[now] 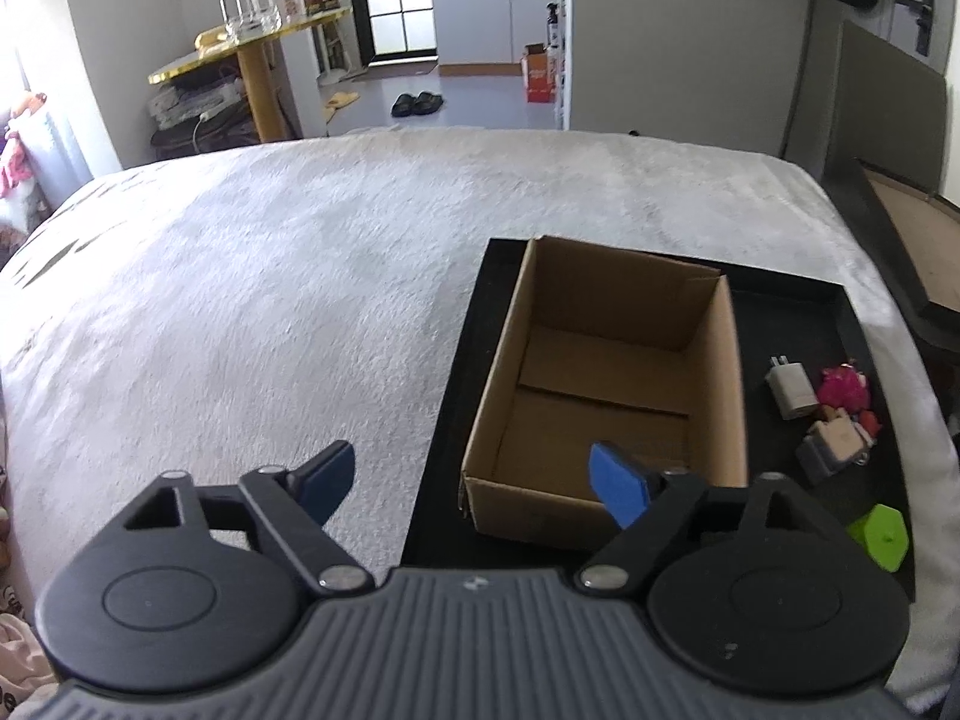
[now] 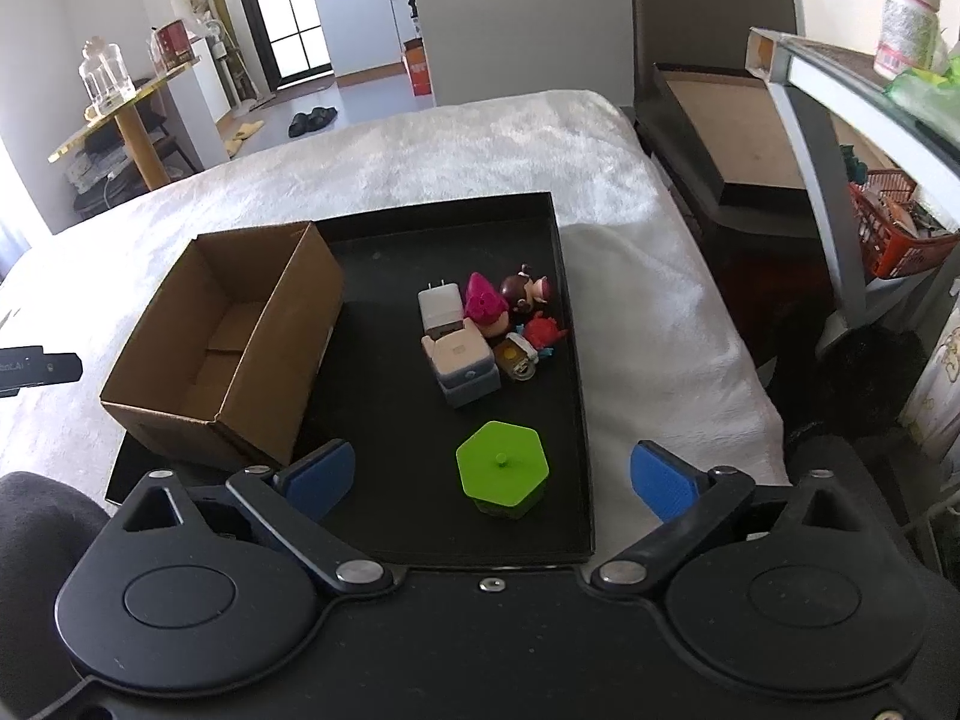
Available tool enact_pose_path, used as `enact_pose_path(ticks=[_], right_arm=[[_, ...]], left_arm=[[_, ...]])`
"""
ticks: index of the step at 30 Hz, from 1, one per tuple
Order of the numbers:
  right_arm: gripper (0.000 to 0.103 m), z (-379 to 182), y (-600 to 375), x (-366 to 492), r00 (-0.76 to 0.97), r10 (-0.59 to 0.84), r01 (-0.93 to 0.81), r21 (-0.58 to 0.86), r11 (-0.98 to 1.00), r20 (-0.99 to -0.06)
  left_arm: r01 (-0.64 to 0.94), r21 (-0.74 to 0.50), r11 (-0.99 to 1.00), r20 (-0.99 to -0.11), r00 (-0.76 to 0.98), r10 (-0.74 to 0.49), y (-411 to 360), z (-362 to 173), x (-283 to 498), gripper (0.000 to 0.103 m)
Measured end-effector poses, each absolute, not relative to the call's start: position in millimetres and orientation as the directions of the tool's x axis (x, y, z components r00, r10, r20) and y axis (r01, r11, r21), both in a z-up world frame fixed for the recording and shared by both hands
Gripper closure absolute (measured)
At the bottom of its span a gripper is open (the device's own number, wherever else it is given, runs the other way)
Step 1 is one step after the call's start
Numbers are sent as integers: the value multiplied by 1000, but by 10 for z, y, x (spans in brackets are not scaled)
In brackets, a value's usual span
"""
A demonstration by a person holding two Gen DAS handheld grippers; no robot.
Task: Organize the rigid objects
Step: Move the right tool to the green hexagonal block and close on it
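Note:
An open, empty cardboard box (image 2: 222,342) (image 1: 606,390) stands on the left half of a black tray (image 2: 564,396) (image 1: 774,312) on a white blanket. On the tray's right half lie a white charger (image 2: 440,307) (image 1: 791,389), a pink figure (image 2: 485,300) (image 1: 847,387), a grey-white case (image 2: 465,367) (image 1: 831,447), small toy figures (image 2: 531,294) and a green hexagonal piece (image 2: 503,468) (image 1: 882,535). My right gripper (image 2: 492,480) is open, its blue pads either side of the green piece, apart from it. My left gripper (image 1: 474,483) is open over the box's near left corner, holding nothing.
The white blanket (image 1: 270,312) covers the surface left of the tray. A dark tray or lid (image 2: 738,138) lies beyond the right edge, beside a shelf with an orange basket (image 2: 894,228). Part of the left gripper (image 2: 36,367) shows at the right wrist view's left edge.

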State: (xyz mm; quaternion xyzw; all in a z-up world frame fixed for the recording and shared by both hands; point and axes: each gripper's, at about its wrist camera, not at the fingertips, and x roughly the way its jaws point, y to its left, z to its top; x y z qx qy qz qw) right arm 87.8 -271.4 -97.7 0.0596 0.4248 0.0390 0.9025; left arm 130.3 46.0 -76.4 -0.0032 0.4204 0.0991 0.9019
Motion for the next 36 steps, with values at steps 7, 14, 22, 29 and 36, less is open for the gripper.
enact_pose_path(ticks=[7, 14, 22, 29, 36], right_arm=[[17, -1123, -2697, 1006, 601, 127, -29, 137, 990, -789], [24, -1293, -2654, 1146, 563, 119, -40, 117, 992, -818], [27, -1491, -2638, 1288, 523, 102, -44, 93, 995, -846], [30, -1647, -2570, 1370, 494, 90, -60, 70, 996, -865], [36, -1759, -2439, 1443, 483, 47, -84, 7, 996, -874]], left_arm=[[-200, 97, 975, -786, 586, 199, 524, -964, 1474, 36], [-209, 120, 971, -801, 557, 219, 536, -1118, 1623, 42], [-215, 143, 966, -823, 517, 236, 555, -1317, 1740, 48], [-219, 141, 966, -842, 486, 233, 581, -1442, 1834, 55], [-184, 130, 974, -863, 464, 203, 548, -1530, 1919, 88]])
